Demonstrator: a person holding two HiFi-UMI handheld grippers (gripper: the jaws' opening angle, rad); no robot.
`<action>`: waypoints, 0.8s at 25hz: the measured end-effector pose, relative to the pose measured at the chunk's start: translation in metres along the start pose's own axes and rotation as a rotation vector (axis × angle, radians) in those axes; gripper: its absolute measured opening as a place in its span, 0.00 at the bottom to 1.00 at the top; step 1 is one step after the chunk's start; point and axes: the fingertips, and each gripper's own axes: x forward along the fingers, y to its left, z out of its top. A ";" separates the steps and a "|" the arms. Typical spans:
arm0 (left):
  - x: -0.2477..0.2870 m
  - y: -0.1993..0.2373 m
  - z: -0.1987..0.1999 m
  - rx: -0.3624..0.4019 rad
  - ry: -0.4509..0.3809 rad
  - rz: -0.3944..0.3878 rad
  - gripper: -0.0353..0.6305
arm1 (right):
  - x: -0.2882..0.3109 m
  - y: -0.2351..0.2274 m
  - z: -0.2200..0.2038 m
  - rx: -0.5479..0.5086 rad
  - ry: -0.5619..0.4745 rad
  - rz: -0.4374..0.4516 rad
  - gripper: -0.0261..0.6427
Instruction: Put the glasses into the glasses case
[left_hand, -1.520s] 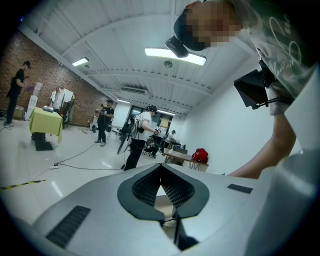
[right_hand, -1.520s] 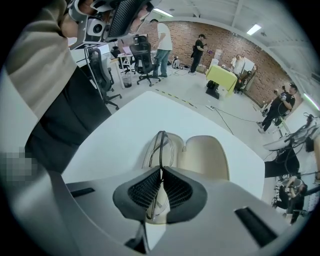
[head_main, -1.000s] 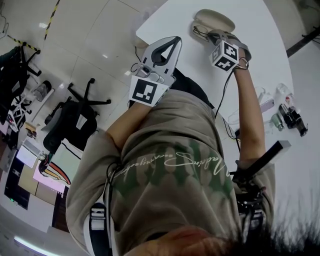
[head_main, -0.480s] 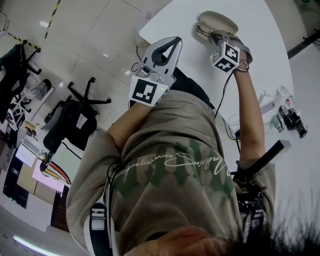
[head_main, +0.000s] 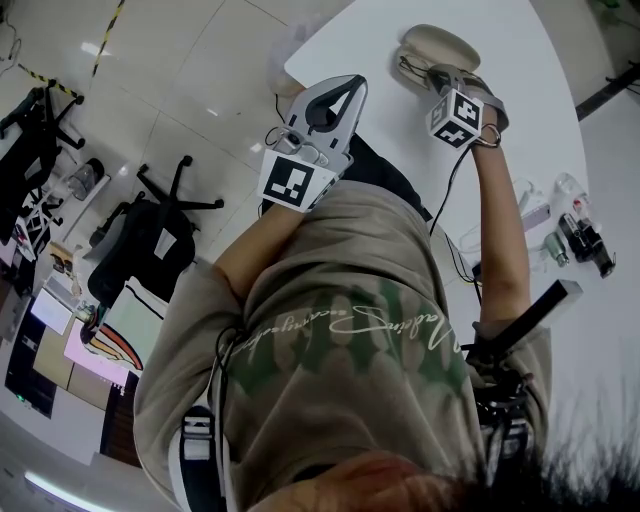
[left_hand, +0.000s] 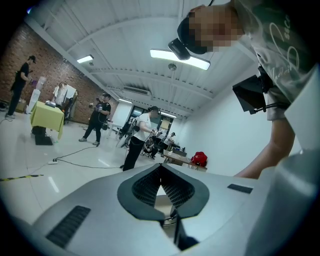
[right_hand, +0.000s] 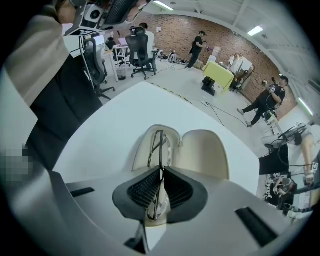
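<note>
We grip the thin dark wire-framed glasses (right_hand: 160, 149) edge-on in our clenched right tool (right_hand: 161, 174). Their long axis runs straight ahead along its jaws, the far end over the left half of the open beige case (right_hand: 202, 150) on the white counter (right_hand: 105, 135). Our left tool (left_hand: 161, 176) is closed on nothing.

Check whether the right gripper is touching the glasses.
Touching. The right gripper view shows the right gripper with its jaws shut on the frame of the glasses.

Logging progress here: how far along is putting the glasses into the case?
Done: the beige clamshell glasses case lies open on the white table. In hand: the right gripper is shut on the wire-framed glasses, which reach over one case half. Left: lower and release them.
</note>
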 end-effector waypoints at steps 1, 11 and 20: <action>0.000 -0.002 0.000 0.001 0.001 -0.004 0.06 | -0.001 0.000 -0.001 -0.002 0.001 -0.001 0.09; -0.011 -0.001 -0.003 0.012 0.009 -0.026 0.06 | 0.000 0.006 0.008 0.039 -0.011 -0.002 0.09; -0.018 -0.003 0.001 0.012 -0.006 -0.033 0.06 | -0.010 0.000 0.008 0.056 -0.013 -0.049 0.09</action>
